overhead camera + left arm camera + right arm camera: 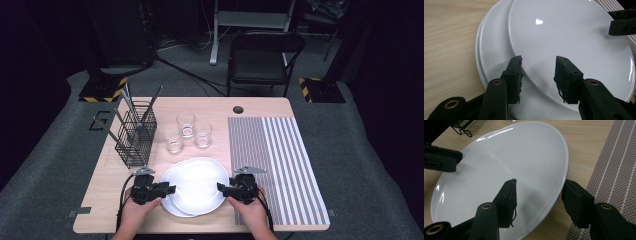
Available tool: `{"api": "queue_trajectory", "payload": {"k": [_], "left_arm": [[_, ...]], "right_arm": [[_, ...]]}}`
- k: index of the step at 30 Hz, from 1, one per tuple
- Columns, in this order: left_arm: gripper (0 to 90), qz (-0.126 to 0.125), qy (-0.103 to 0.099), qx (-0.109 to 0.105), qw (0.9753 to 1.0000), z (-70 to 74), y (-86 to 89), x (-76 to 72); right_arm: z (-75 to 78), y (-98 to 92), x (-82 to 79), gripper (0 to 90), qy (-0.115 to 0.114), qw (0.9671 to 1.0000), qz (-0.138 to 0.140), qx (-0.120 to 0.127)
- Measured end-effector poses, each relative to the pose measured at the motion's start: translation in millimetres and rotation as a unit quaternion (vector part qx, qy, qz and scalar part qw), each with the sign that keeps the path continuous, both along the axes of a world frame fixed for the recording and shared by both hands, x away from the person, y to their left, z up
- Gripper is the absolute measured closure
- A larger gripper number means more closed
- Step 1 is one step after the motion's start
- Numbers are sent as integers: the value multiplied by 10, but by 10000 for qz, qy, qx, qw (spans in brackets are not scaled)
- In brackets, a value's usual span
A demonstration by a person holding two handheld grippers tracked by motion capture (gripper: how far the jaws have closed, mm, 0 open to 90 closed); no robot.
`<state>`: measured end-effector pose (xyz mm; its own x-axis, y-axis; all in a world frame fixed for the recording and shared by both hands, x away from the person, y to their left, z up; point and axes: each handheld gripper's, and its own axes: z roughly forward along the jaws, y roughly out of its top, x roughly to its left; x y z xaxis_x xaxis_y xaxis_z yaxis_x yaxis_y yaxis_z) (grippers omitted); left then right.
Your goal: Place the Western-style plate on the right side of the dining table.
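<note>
While both grippers sit at opposite edges of the top plate (197,181), neither has hold of it. The left gripper (538,75) has its jaws spread wide over the plate's left rim; the right gripper (539,197) straddles the right rim, equally spread. The plate rests offset on a lower plate (489,52) at the tabletop's (115,175) near edge, lying directly between them.

I read the top plate (574,40) as glossy, smooth white ceramic (highlights show on it). The table (446,37) is matt light wood-grain. The placemat (619,170) looks woven, ribbed. The jaw pads appear frayed black rubber.
</note>
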<state>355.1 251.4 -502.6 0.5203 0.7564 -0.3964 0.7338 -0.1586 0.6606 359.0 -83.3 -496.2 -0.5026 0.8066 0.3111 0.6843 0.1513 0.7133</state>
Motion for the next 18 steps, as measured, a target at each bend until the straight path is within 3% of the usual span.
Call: {"api": "queue_trajectory", "payload": {"k": [10, 14, 18], "left_arm": [[574, -138, -6, -69, 9999, -21, -77, 16], [574, -191, -11, -69, 9998, -25, -98, 16], [573, -164, -43, -79, 9998, -32, -110, 11]], "right_arm": [[25, -80, 12, 463, -42, 9998, -166, 45], [33, -104, -2, 493, -75, 9998, -163, -63], [61, -108, -60, 524, -126, 9993, -108, -323]]}}
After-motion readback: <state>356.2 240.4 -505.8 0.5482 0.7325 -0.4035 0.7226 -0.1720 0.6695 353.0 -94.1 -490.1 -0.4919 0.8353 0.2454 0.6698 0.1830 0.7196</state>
